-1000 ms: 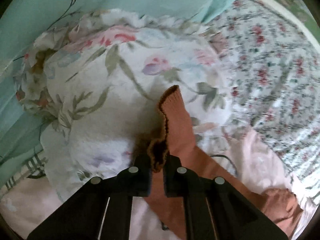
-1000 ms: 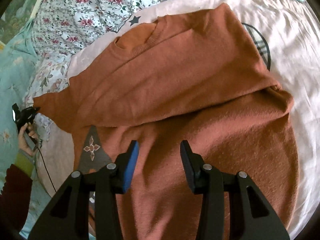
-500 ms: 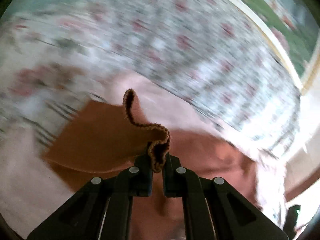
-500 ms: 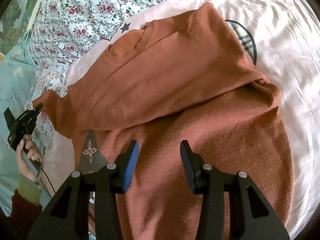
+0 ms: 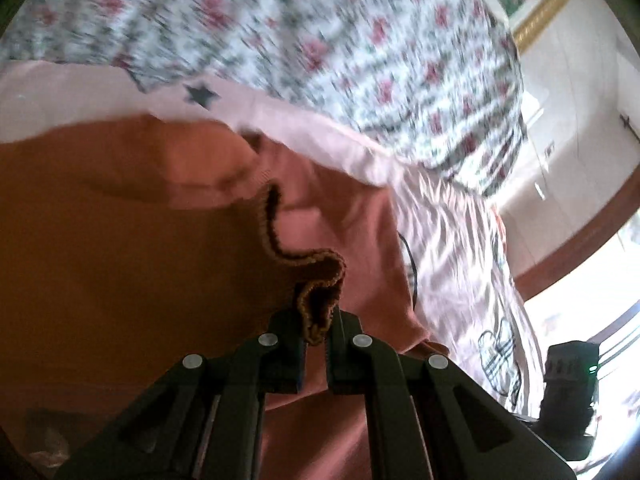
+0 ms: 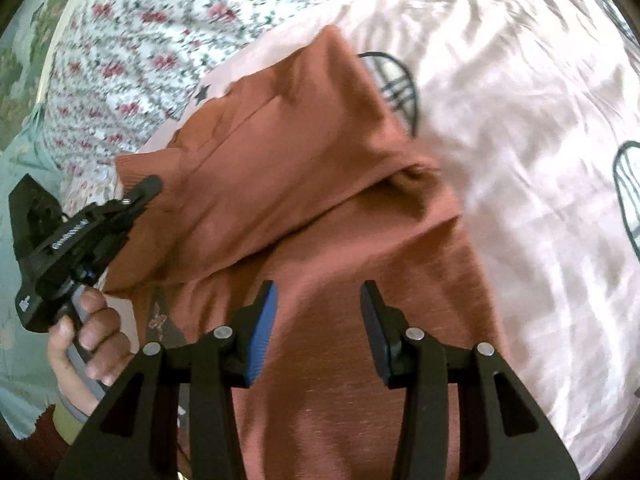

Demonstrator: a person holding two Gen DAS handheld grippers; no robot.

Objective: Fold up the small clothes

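A rust-orange knit sweater (image 6: pixel 328 208) lies on a pale pink sheet (image 6: pixel 520 128), with one sleeve folded across its body. My left gripper (image 5: pixel 316 330) is shut on the ribbed cuff (image 5: pixel 320 300) of the other sleeve and holds it raised over the sweater body (image 5: pixel 120 260). In the right wrist view the left gripper (image 6: pixel 148 186) is at the left with the cuff (image 6: pixel 136 164) in it. My right gripper (image 6: pixel 318 312) is open and empty, hovering over the lower body of the sweater.
A floral quilt (image 6: pixel 140 40) lies beyond the sweater at the back. A teal sheet (image 6: pixel 12 184) is at the far left. The pink sheet has dark printed drawings (image 6: pixel 396 84). The right gripper's body (image 5: pixel 568 384) shows at the lower right of the left wrist view.
My left gripper has swung the sleeve cuff from over the floral pillow inward across the sweater. The right gripper stayed open and moved slightly closer over the sweater body.
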